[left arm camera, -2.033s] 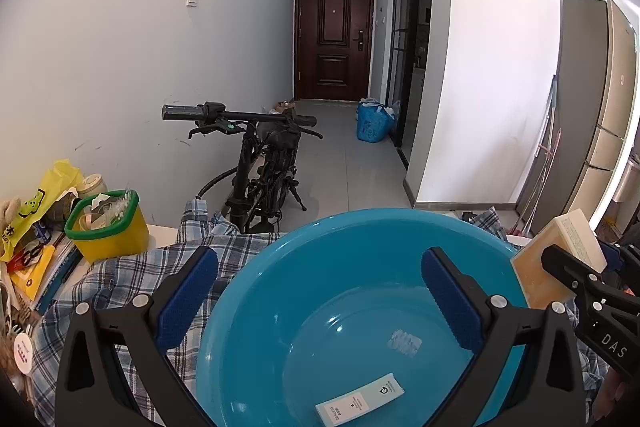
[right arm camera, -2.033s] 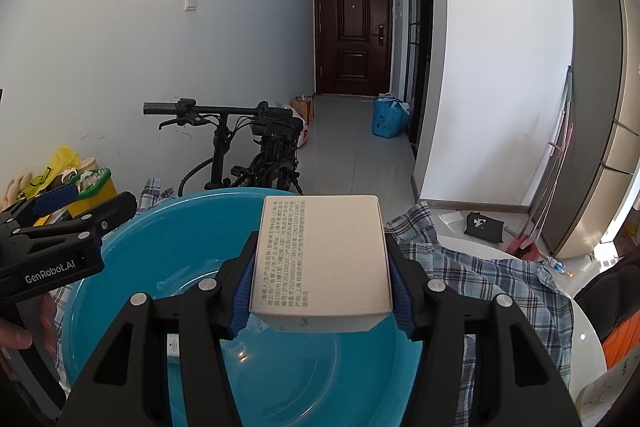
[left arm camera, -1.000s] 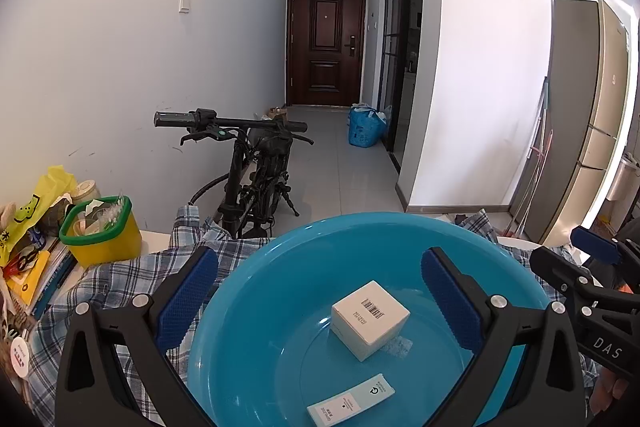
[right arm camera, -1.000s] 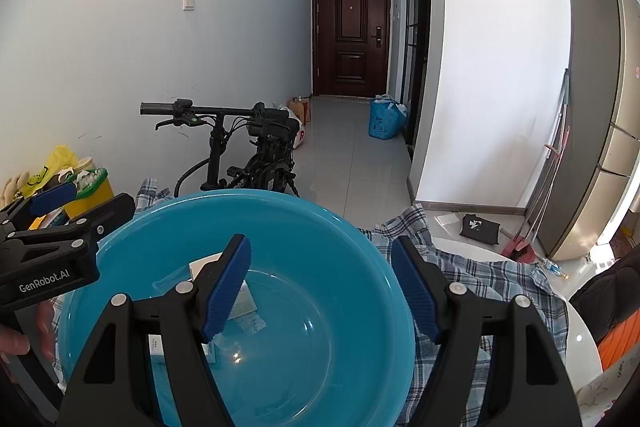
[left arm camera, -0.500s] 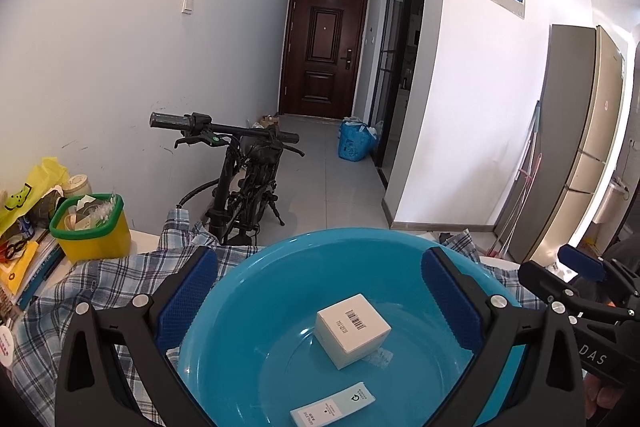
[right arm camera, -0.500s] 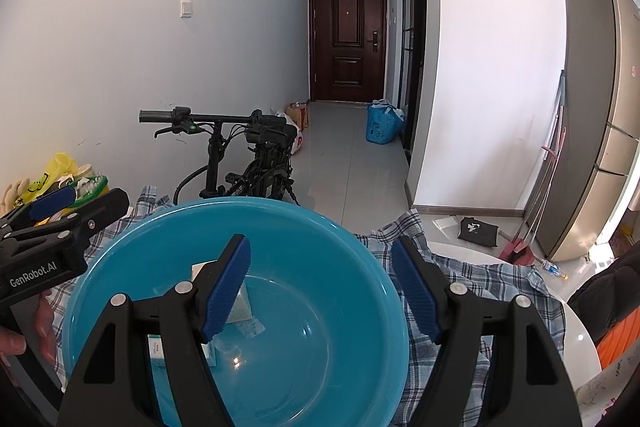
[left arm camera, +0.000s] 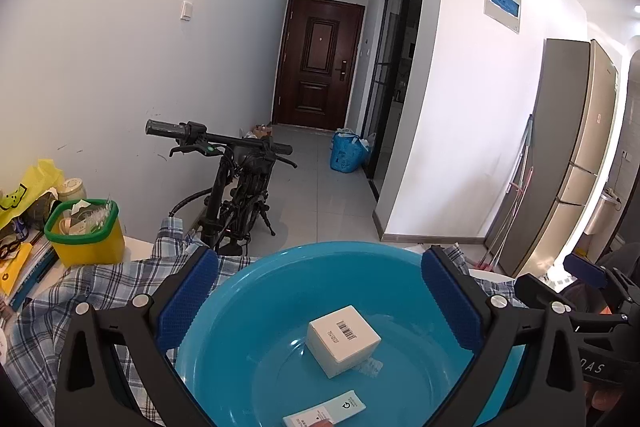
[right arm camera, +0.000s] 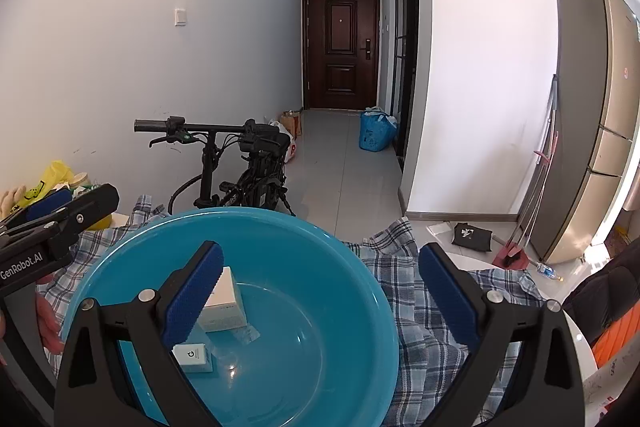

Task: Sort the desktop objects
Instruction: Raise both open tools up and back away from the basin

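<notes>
Both tools hang over a blue basin that sits on a plaid cloth. The left gripper has its jaws spread wide with nothing between the blue pads; straight ahead of it and a little below, a white box with a barcode label lies tilted on the basin floor, and nearer the tool, just under its fingers, a slim white packet lies flat, close to the box but apart from it. The right gripper is equally wide open and empty, and from it the basin lies ahead and to its left, so that its left finger crosses in front of the white box and the packet; its right finger stands over the plaid cloth. A clear scrap, perhaps a bit of wrapper, lies beside the box, too faint to name. Off to the left gripper's left a yellow tub with a green rim stands on the table beyond the cloth, stuffed with small items. Past the basin a black bicycle leans in the hallway.
</notes>
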The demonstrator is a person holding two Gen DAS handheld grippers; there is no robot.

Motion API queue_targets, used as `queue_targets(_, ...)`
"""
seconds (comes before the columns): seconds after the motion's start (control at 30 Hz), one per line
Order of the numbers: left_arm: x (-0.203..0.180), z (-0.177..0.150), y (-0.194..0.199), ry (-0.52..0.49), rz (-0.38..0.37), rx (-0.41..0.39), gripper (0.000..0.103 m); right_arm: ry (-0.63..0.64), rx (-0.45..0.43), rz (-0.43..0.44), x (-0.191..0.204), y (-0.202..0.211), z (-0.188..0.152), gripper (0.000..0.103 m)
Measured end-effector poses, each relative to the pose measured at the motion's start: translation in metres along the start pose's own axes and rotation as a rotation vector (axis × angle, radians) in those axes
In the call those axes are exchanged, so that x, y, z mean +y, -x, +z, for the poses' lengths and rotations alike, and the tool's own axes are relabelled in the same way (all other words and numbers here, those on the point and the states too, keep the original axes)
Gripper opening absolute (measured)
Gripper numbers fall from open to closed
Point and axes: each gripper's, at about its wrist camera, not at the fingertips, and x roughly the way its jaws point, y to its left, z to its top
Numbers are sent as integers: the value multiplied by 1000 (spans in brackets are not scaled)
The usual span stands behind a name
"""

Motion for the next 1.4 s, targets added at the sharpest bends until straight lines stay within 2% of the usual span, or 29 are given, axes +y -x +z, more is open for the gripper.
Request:
queue_targets(0.23, -11, 0, 4, -64, 49, -19, 103, 2, -2, 2, 0, 1, 2, 97)
queue_targets(0.53, -10, 1, 5, -59, 42, -21, 103, 0, -7, 1, 1, 2, 3, 97)
queue_targets(0.9, -15, 1, 17, -71, 32, -22, 103, -8, -72, 9, 5, 27, 11, 98)
queue_targets(1.03, -15, -2, 15, -70, 16, 18, 103, -7, -87, 11, 8, 32, 14, 97)
queue_targets(1.17, -19, 0, 26, -106, 33, 8, 103, -14, -84, 33, 10, 36, 15, 98)
queue_targets(1.4, -23, 5, 60, -103, 26, -28, 103, 6, -103, 29, 13, 62, 17, 97)
